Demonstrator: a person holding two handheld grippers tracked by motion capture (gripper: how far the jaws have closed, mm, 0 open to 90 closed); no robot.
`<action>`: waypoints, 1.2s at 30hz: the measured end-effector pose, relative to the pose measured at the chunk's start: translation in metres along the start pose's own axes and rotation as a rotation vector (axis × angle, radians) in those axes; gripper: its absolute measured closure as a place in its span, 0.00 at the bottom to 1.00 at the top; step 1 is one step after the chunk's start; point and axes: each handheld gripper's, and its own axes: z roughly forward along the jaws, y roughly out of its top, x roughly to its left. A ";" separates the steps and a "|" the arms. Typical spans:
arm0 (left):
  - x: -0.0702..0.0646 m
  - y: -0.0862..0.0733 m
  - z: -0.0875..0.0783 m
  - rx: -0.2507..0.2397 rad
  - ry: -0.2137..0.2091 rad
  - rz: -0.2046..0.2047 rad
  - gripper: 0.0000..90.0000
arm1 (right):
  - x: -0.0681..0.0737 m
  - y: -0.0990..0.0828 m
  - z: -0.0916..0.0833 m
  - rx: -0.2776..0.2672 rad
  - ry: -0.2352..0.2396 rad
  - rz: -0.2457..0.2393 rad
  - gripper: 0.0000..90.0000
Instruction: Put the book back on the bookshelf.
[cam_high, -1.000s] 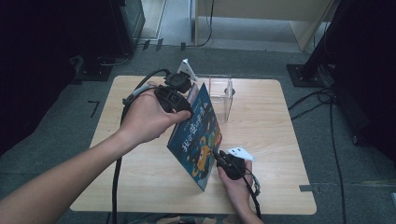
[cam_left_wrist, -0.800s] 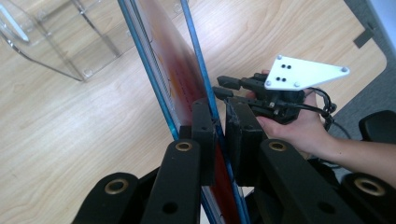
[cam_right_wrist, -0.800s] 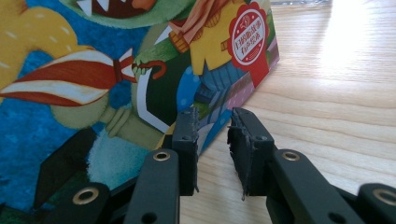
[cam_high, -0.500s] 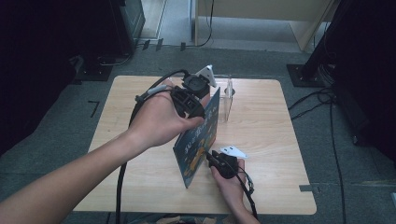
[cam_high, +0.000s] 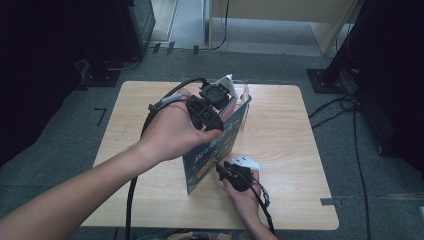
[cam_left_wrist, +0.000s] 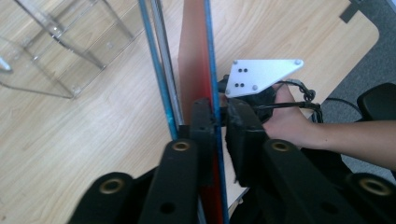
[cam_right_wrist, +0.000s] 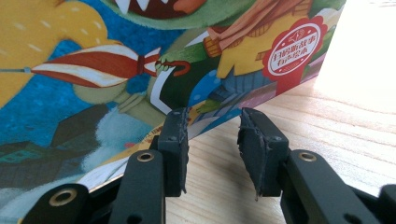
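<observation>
Wooden table (cam_high: 280, 145) carries one picture book (cam_high: 212, 150) standing upright on its bottom edge near centre, and one clear plastic stand (cam_left_wrist: 56, 51) at 12 o'clock behind it. Left gripper (cam_high: 212, 107) pinches the book's top edge, jaws narrow on the cover. Right gripper (cam_high: 227, 172), at 5 o'clock by the book's lower edge, has jaws parted, holding nothing.

Book (cam_high: 212, 155) upright on table (cam_high: 295, 150), clear stand (cam_left_wrist: 56, 46) behind it, right hand-held gripper (cam_high: 222, 172) just beside.
</observation>
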 end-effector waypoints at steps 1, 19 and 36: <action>-0.002 0.000 0.000 -0.001 0.008 0.007 0.89 | 0.000 0.000 0.000 0.000 0.000 -0.001 0.70; -0.004 -0.008 -0.001 -0.024 0.049 0.051 0.69 | 0.000 0.002 -0.002 -0.015 0.011 -0.009 0.67; -0.003 -0.012 -0.002 -0.050 0.054 0.067 0.64 | 0.001 0.000 0.000 -0.007 0.009 -0.021 0.67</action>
